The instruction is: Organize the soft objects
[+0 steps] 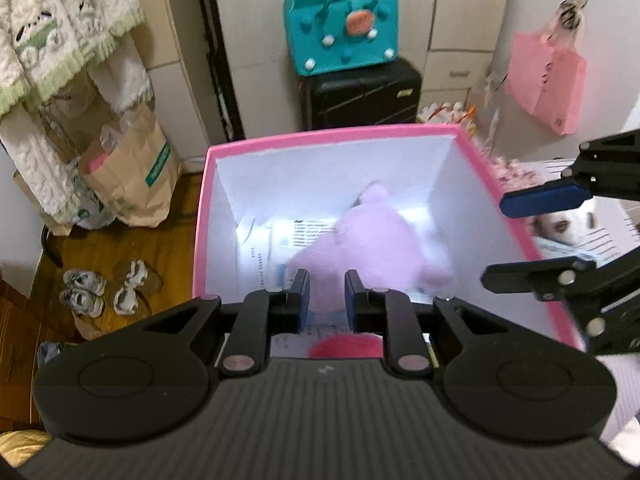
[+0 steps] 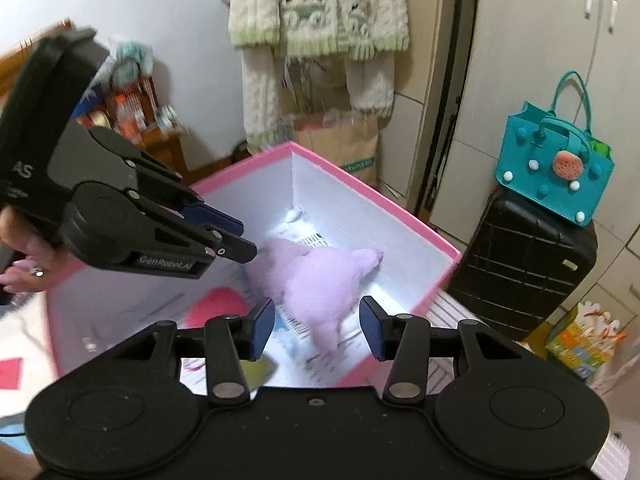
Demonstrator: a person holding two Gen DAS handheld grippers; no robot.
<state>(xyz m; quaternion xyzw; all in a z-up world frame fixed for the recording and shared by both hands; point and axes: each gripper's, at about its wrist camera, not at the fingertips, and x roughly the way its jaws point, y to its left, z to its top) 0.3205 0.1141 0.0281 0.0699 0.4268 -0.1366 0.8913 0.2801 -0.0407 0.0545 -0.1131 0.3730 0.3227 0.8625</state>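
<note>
A pale purple plush toy [image 1: 372, 240] lies on the floor of a pink-rimmed box [image 1: 332, 136] with white inner walls; it also shows in the right wrist view [image 2: 316, 276], inside the same box [image 2: 372, 196]. My left gripper [image 1: 327, 292] hangs over the box's near side, its jaws a little apart and empty, the plush below them. My right gripper [image 2: 317, 322] is open and empty above the box's near edge, and shows at the right of the left wrist view [image 1: 520, 236]. The left gripper [image 2: 236, 236] appears at the left of the right wrist view.
A red-pink item [image 1: 344, 346] and printed papers [image 1: 296, 236] lie in the box. Behind it stand a black suitcase [image 1: 360, 92] with a teal felt bag [image 1: 340, 32], a brown paper bag [image 1: 132, 172], shoes [image 1: 100, 288] on the wooden floor and a pink bag [image 1: 548, 76].
</note>
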